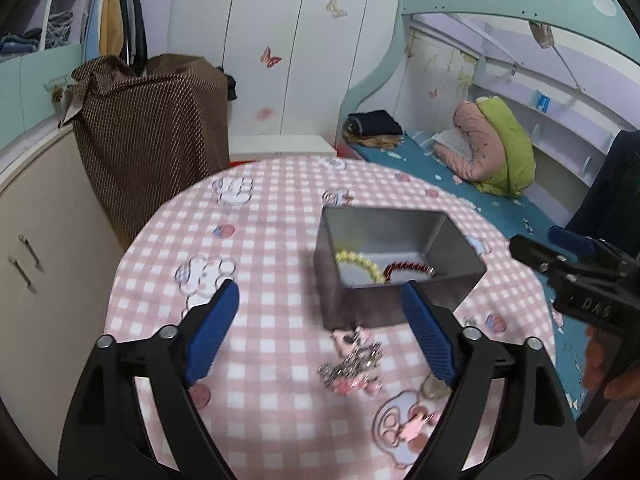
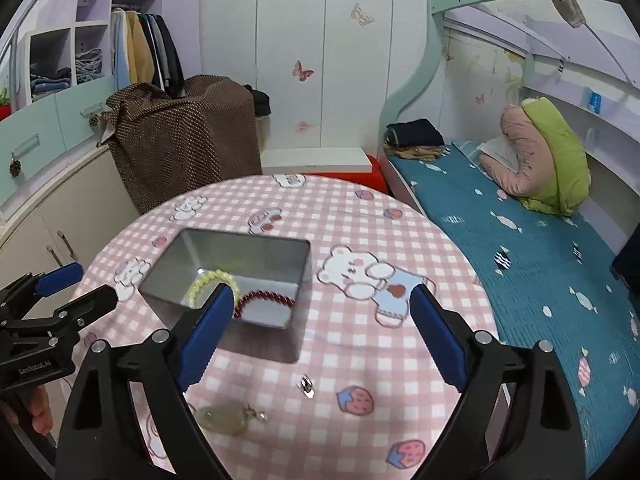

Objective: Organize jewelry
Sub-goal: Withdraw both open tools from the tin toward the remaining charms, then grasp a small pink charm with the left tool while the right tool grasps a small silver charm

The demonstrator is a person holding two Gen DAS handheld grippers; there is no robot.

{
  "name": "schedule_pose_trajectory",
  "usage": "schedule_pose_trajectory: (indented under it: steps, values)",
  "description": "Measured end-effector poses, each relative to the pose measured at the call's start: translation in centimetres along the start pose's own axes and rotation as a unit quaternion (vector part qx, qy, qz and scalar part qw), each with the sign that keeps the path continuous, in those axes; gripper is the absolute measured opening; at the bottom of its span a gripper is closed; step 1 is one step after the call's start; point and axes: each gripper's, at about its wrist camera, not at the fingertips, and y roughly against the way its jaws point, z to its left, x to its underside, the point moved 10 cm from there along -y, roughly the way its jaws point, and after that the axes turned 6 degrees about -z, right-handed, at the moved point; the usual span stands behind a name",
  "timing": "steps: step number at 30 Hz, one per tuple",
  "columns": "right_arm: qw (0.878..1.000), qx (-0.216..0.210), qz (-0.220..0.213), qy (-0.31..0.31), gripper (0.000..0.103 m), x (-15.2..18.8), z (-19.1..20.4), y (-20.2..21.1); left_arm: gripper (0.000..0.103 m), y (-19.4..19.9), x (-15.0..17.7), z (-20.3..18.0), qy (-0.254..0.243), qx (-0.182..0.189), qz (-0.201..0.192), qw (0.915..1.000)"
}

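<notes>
An open metal tin [image 1: 384,236] [image 2: 240,248] stands on the round pink-checked table [image 1: 260,248]. In it lie a yellow bead bracelet [image 1: 360,262] [image 2: 208,280] and a red bead bracelet [image 1: 408,268] [image 2: 268,298]. On the cloth in front of the tin are a silver and pink chain piece [image 1: 352,364], a pale green pendant [image 1: 434,388] [image 2: 224,420] and a small silver piece [image 2: 307,386]. My left gripper [image 1: 319,286] [image 2: 94,282] hangs open at the tin's near left side, above the chain piece. My right gripper [image 2: 322,292] [image 1: 536,240] is open by the tin's right side. Neither holds anything.
A bed with a teal sheet [image 2: 540,272] runs along the table's right edge. A brown-covered bulky object [image 1: 152,132] and a beige cabinet [image 1: 48,240] stand behind and to the left. A person's hand [image 1: 600,368] holds the right gripper's handle.
</notes>
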Motion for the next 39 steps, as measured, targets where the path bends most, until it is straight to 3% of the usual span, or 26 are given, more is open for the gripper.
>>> schedule_pose_trajectory:
  steps: [9,18,23,31,36,39]
  values:
    - [0.999,0.017,0.047,0.000,0.086,3.8,-1.1,-1.3,0.090,-1.4,3.6,1.5,-0.003,-0.013,0.041,0.9991]
    - [0.996,0.018,0.086,0.006,0.086,7.0,-1.2,-2.8,0.089,-3.3,4.4,1.0,-0.012,0.005,0.052,0.9985]
    - [0.995,0.015,0.098,0.006,0.086,7.9,-1.2,-3.6,0.072,-5.0,4.9,0.5,-0.011,0.014,0.070,0.9974]
    - [0.994,0.010,0.113,0.006,0.086,8.7,-1.1,-4.4,0.065,-6.4,5.3,-0.7,-0.023,0.032,0.089,0.9953]
    - [0.993,0.006,0.117,0.005,0.086,8.9,-1.0,-4.7,0.052,-6.8,5.7,-0.6,-0.023,0.029,0.099,0.9944]
    - [0.993,0.004,0.120,0.005,0.086,9.0,-1.1,-4.9,0.028,-6.7,5.8,-0.9,-0.023,0.043,0.098,0.9940]
